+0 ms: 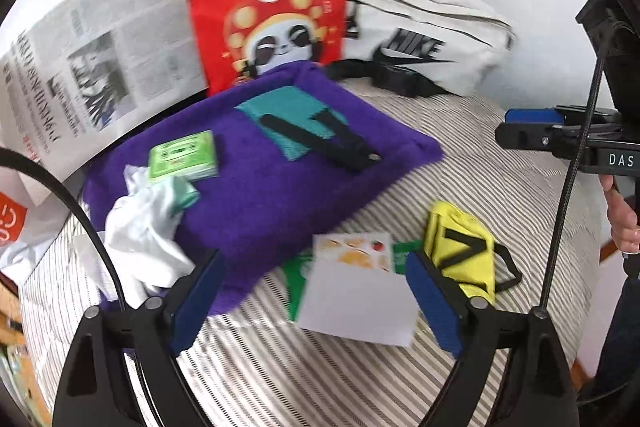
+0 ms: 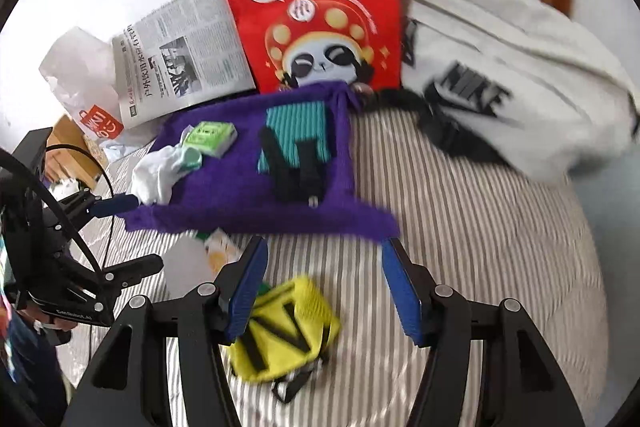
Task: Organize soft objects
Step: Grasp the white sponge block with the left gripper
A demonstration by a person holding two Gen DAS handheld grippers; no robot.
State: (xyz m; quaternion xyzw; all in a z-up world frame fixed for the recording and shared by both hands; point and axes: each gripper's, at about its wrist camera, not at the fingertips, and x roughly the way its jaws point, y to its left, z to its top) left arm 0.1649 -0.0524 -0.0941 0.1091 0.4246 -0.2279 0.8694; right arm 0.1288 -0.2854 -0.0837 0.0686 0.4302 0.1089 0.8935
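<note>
Yellow pouch [image 2: 282, 331] | white bag [image 2: 516, 83] "NIKE" | both claws wide apart

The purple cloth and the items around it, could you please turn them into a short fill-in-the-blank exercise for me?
1. The green cassette lies on the ____ cloth.
2. The bag printed NIKE is ____ in colour.
3. The small pouch near the right hand-held gripper is ____.
4. The left hand-held gripper has its jaws ____, holding nothing.

Missing words: purple; white; yellow; open
</note>
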